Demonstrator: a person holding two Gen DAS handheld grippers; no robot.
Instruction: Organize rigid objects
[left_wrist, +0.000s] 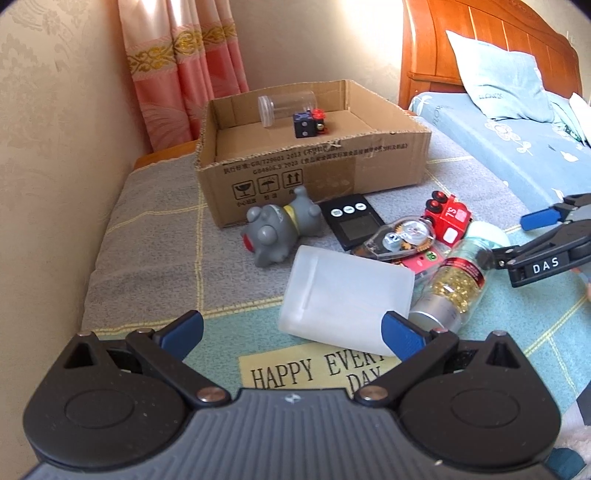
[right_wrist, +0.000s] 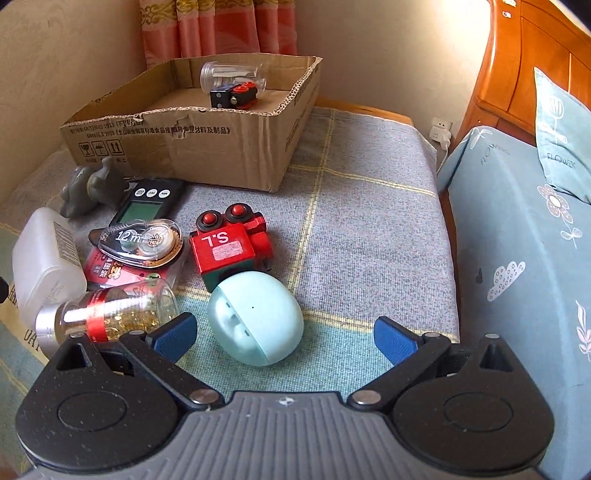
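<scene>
The left gripper (left_wrist: 293, 334) is hovering low over the grey and teal checked cloth (left_wrist: 155, 236), its blue-padded fingers spread wide and gripping nothing. Just ahead of it, a translucent white plastic bottle (left_wrist: 347, 293) is lying on its side, its near end sitting behind the right blue pad. Beside that bottle, to the right, a clear glass jar of gold flakes with a silver cap (left_wrist: 452, 290) is lying tilted.

The right gripper (right_wrist: 284, 336) is also standing released, fingers wide apart. A pale mint egg-shaped plastic case (right_wrist: 255, 317) is lying between and just ahead of its fingertips, nearer the left pad, not touching either one. Just behind the case a red wooden toy train marked "S.L" (right_wrist: 231, 245) is resting on the cloth. To the left, a clear correction-tape dispenser marked "12m" (right_wrist: 142, 240) is lying on a red packet, with a black digital timer (right_wrist: 149, 205) behind it and a grey rubber toy animal (right_wrist: 90, 188) near the box.

Farther back, an open brown cardboard box (right_wrist: 192, 147) is holding a clear plastic tube (right_wrist: 231, 75) and a small black and red toy block (right_wrist: 234, 96).
</scene>
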